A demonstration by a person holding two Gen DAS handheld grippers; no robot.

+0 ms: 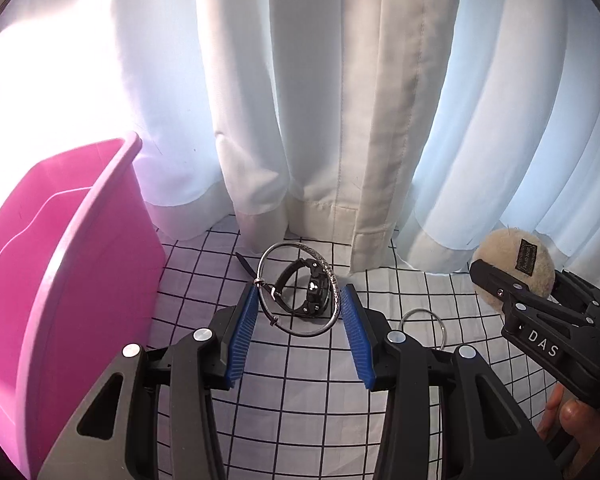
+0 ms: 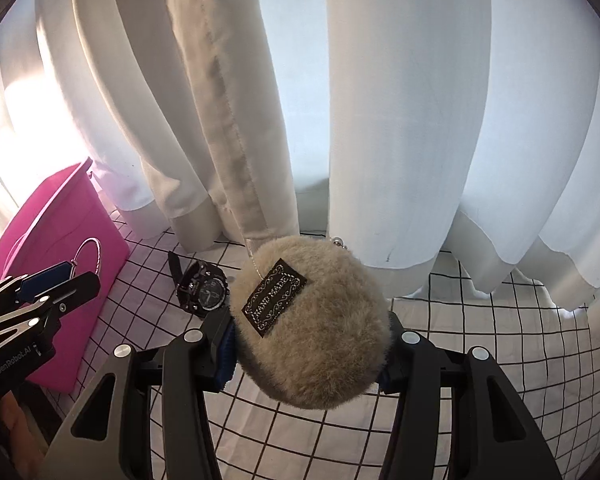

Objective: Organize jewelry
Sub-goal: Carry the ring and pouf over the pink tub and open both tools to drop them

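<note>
- Left gripper (image 1: 300, 312): your blue pads (image 1: 242, 334) are clamped on a silver bangle (image 1: 298, 290), holding it upright at centre frame in the left wrist view. Contact sits at the ring's outer edges, so the hold looks narrow.
- Right gripper (image 2: 306, 344): its fingers are closed on a round fluffy pouch (image 2: 312, 320) with a dark label, which fills the lower centre of the right wrist view.
- The pink bin (image 1: 60, 280) stands at the left of the left wrist view, with a divider inside. It is the likely destination.
- Carry the bangle leftward above the bin rim before lowering. Keep the ring plane vertical so it does not pivot between the pads.
- Release only once the bangle is inside the walls; a thin ring will probably roll if dropped on the checked cloth (image 1: 300, 400).
- The black watch (image 2: 202, 290) lies on the cloth behind the bangle, and a second silver ring (image 1: 422, 326) lies at right of centre. Avoid sweeping either one.
- Keep the pouch well apart from the left gripper's path.
</note>
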